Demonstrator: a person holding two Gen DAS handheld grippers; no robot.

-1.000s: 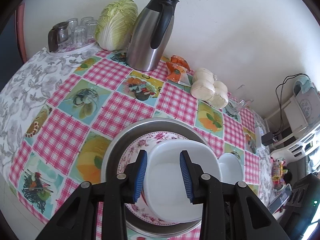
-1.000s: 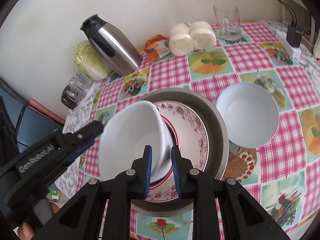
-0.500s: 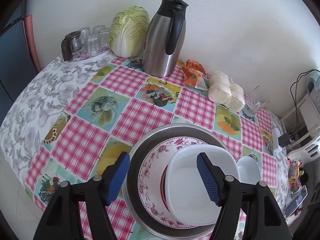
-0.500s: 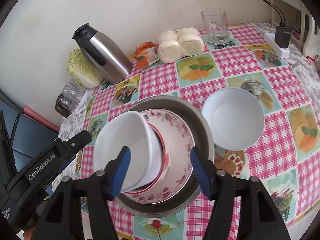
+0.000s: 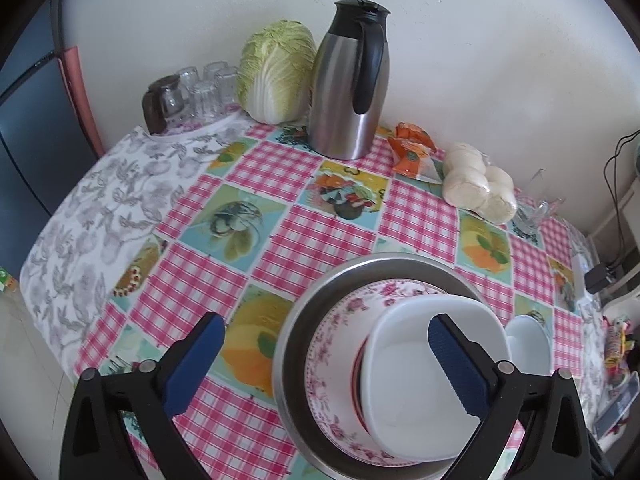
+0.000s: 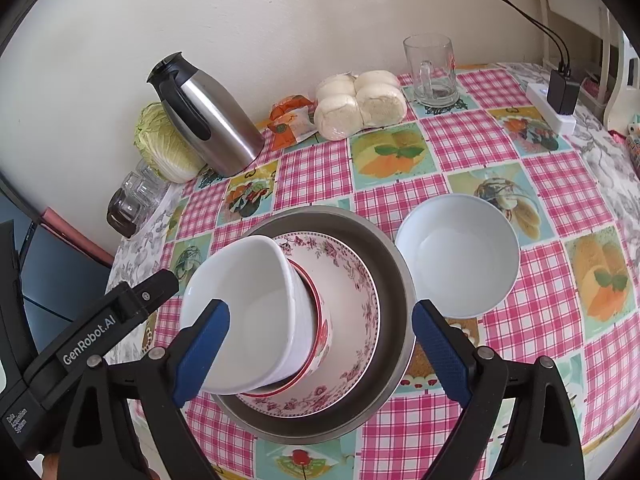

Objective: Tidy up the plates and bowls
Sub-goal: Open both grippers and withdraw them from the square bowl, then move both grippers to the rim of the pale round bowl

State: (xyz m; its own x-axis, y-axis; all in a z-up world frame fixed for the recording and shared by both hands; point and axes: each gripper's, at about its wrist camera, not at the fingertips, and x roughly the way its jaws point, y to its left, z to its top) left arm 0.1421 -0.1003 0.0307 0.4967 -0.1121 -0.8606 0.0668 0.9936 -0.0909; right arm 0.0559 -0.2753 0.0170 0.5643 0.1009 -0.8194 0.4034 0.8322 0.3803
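- Tongs first: left tongs (image 5: 324,364) and right tongs (image 6: 320,344) have both just been opening and now stand wide, holding nothing. One blue pad of each lies in front of the square bowl (image 6: 248,312), but neither presses on it.
- The square bowl sits just ahead of both tongs, nested in a red-rimmed bowl (image 6: 316,332) on the floral plate (image 6: 344,276), all inside the steel basin (image 6: 394,280). It looks tilted towards the left tongs, not seated flat.
- Tipping is the main risk: with its support gone, a poorly seated bowl could rock or slide off the red rim onto the plate.
- Pulling either tongs back carelessly could catch the bowl's rim with a pad and drag or flip it, since the pads stand close beside its walls.
- The round bowl (image 6: 456,256) lies apart on the surface (image 6: 560,184), beyond the right pad of the right tongs and just beside the basin. Reaching for it could knock the basin and shake the stack.
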